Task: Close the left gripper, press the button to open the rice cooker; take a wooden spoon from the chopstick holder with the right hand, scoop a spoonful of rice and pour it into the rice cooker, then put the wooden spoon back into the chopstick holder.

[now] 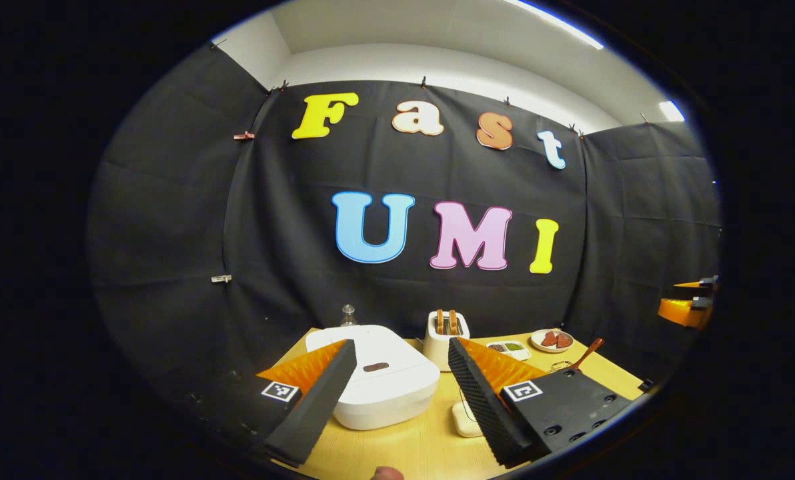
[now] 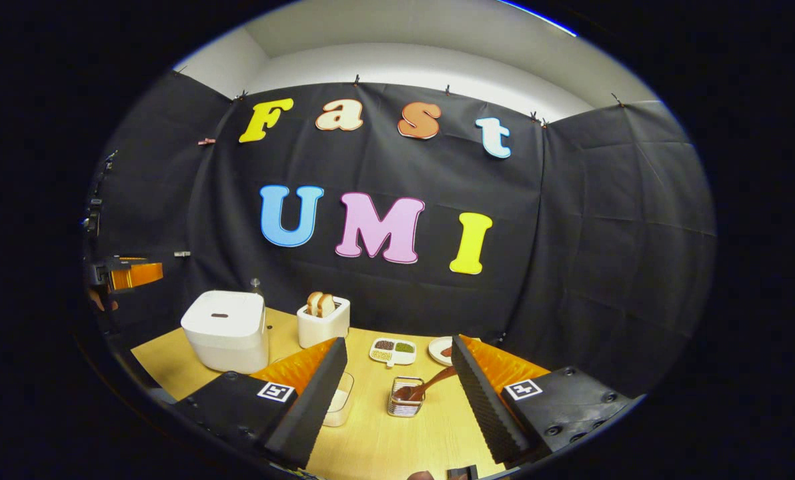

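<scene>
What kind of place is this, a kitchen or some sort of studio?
Probably a staged kitchen corner in a recording booth: a rice cooker, a toaster and a wooden spoon sit on a table against black cloth walls.

White rice cooker (image 2: 226,329) lid shut, wooden spoon (image 2: 431,385) leaning in chopstick holder (image 2: 405,399)

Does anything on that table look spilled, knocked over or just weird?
Nothing stands out. The rice cooker sits upright with its lid shut, the toaster holds its bread, and the wooden spoon leans in its holder. No spills show on the table.
</scene>
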Available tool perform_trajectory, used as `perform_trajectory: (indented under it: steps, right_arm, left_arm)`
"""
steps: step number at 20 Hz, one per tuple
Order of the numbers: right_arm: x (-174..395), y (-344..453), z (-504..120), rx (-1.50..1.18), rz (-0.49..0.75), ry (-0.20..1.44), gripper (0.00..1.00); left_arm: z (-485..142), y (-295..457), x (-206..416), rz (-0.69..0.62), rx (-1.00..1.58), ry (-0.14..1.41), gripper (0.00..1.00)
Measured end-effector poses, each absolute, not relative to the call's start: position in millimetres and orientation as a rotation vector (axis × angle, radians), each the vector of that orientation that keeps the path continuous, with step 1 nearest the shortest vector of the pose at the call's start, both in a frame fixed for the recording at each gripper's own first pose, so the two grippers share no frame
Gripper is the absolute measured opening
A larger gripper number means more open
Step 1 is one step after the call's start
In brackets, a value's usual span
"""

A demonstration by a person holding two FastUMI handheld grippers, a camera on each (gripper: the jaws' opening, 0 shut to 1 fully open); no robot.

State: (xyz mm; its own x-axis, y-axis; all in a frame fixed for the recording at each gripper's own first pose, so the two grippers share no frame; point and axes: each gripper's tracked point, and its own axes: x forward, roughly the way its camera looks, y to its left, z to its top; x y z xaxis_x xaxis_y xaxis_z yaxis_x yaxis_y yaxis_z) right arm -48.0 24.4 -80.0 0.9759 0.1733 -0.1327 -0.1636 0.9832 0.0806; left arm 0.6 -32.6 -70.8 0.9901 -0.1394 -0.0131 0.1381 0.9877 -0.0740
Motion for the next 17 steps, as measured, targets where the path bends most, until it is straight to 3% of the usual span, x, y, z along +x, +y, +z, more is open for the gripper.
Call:
perform_trajectory:
  steps: [8,17]
  right_arm:
    - [-42.4,33.9,-59.4,0.101,0.204,0.123,0.98]
    - [-34.7,17.0,-68.7,0.135,0.189,0.152,0.98]
  left_arm:
    - [-60.8,-38.6,-34.6,-0.186,-0.082,-0.005,0.94]
    - [-54.4,-59.6,-28.2,-0.226,-0.055,-0.012,0.94]
